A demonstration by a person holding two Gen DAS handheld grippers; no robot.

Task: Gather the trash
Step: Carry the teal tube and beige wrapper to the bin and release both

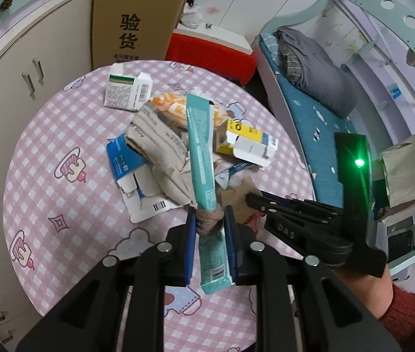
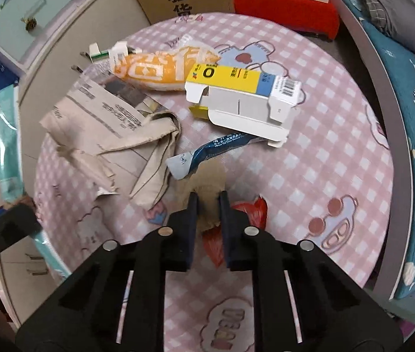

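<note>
My left gripper (image 1: 209,220) is shut on a long teal box (image 1: 203,158) together with a twist of newspaper (image 1: 207,220), held above the round table. My right gripper (image 2: 208,202) is shut on a brown paper scrap (image 2: 207,187) with a red wrapper (image 2: 251,211) under it; it also shows in the left wrist view (image 1: 266,205). On the table lie crumpled newspaper (image 2: 110,117), an orange snack bag (image 2: 154,70), a yellow and white flattened box (image 2: 242,94), a blue sachet (image 2: 207,152), a blue and white carton (image 1: 131,173) and a green-striped box (image 1: 125,91).
The table has a pink checked cloth (image 2: 324,161). A tall cardboard box (image 1: 137,17) and a red and white case (image 1: 210,50) stand behind it. White cabinets (image 1: 31,67) are on the left, a bed with a blue sheet (image 1: 310,111) on the right.
</note>
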